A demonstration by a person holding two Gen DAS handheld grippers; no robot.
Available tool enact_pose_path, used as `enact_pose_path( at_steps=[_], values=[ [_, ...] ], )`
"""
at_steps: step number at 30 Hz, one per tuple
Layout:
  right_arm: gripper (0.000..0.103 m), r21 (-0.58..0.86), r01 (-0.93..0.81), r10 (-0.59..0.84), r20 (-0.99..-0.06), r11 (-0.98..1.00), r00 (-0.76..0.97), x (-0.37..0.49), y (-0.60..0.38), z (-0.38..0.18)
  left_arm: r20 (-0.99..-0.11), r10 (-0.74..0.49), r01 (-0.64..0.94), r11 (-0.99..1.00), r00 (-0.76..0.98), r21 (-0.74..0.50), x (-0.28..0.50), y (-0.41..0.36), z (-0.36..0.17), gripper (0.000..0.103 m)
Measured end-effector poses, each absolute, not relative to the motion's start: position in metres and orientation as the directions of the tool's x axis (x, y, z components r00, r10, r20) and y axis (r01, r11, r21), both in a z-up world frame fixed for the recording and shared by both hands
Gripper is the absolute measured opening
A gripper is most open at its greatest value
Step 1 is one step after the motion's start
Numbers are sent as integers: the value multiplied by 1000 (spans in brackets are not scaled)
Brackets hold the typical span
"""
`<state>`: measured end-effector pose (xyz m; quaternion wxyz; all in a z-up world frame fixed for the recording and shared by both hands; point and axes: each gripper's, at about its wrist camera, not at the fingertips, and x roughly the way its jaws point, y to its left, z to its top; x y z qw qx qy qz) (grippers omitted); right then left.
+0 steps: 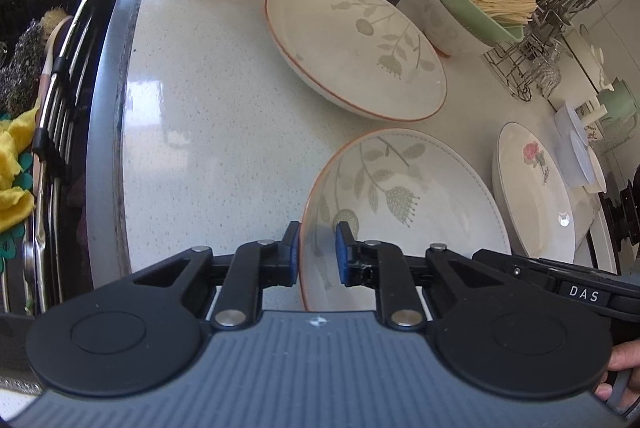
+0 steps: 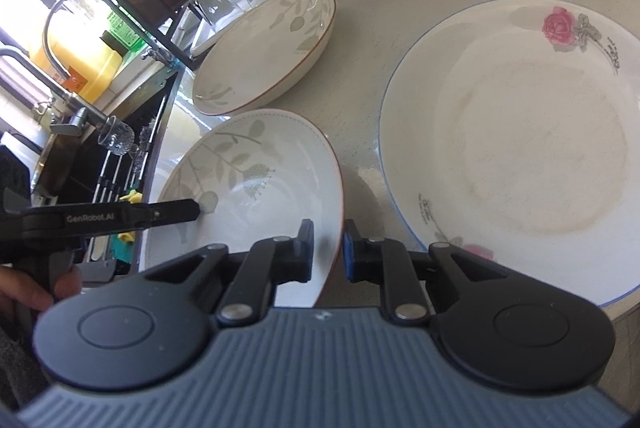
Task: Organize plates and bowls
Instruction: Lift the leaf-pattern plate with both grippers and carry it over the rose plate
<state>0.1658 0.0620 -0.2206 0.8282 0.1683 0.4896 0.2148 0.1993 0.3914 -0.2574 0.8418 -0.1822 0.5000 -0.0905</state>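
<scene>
Between the sink and the rose plate [image 2: 520, 147], the nearest leaf-patterned bowl [image 1: 400, 195] is sitting on the pale bench [image 1: 208, 107], and both grippers are taking it by the rim. The left gripper [image 1: 318, 254] is pinching the bowl's sink-side edge, its jaws narrowed with one blue pad inside the wall and one outside. The right gripper [image 2: 328, 250] is doing the same on the opposite edge, jaws drawn close on the rim.

This bowl is looking like glazed ceramic: stiff, fairly heavy, slick under rubber pads, and likely to chip if knocked. Holding it at two opposite points on the thin rim is probably sharing the weight sensibly. A matching second bowl [image 1: 356, 47] is lying further back, just apart, and looks the likely stacking place.
</scene>
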Motion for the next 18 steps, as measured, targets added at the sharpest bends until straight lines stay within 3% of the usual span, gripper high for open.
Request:
enact_pose_path(
  at_steps=[18],
  values=[
    [18, 555, -174, 572, -713, 814, 405, 166, 38, -184, -804, -443, -48, 865, 397, -500, 224, 388, -210, 21]
  ],
)
